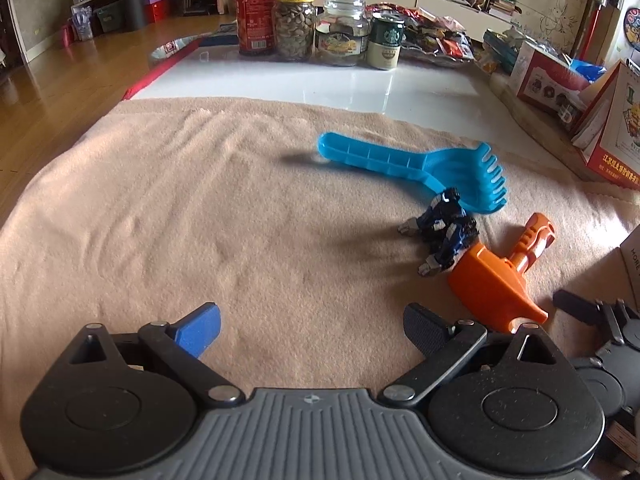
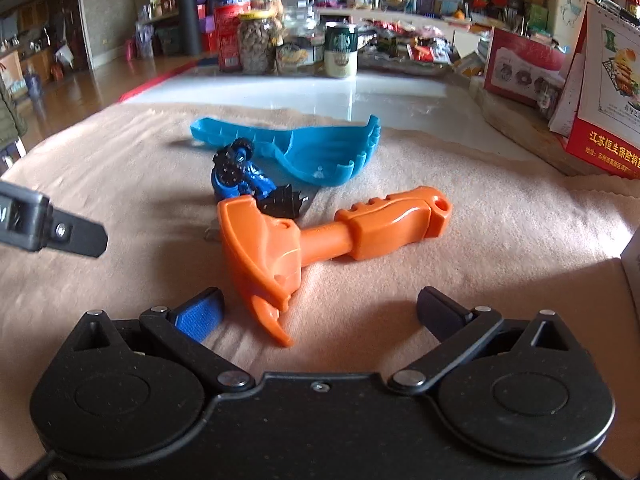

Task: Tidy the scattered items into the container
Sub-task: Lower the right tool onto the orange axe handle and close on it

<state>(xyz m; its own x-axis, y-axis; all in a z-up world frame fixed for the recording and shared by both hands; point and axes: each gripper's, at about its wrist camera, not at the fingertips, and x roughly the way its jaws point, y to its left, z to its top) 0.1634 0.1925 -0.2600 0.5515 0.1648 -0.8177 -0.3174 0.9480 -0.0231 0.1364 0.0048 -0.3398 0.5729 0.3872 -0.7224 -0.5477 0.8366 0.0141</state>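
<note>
the right claw (image 2: 318, 312) stands with its jaws wide apart and nothing between them, low over the tan cloth (image 2: 500, 240) on the table. the orange toy hammer (image 2: 280, 248) lies just ahead of it, the curved claw tip of its head reaching back into the gap between the jaws, its handle running off forward and to the right. just beyond the head sits a small blue and black toy robot (image 2: 240, 176), touching or nearly touching it, and behind that a blue toy rake (image 2: 304, 152). the left claw (image 1: 312, 328) is also spread and empty, with bare cloth straight ahead; the same toys lie ahead and to its right, the hammer (image 1: 492, 284) nearest.

the likely step is picking up the hammer with the right claw. better to slide forward and close across the thick head or the shaft than to pinch the thin tip, which could twist out. keep low, square the jaws to the part, and avoid shoving the robot. the container is not clearly in view; a pale box edge at far right may be it, but i cannot tell.
</note>
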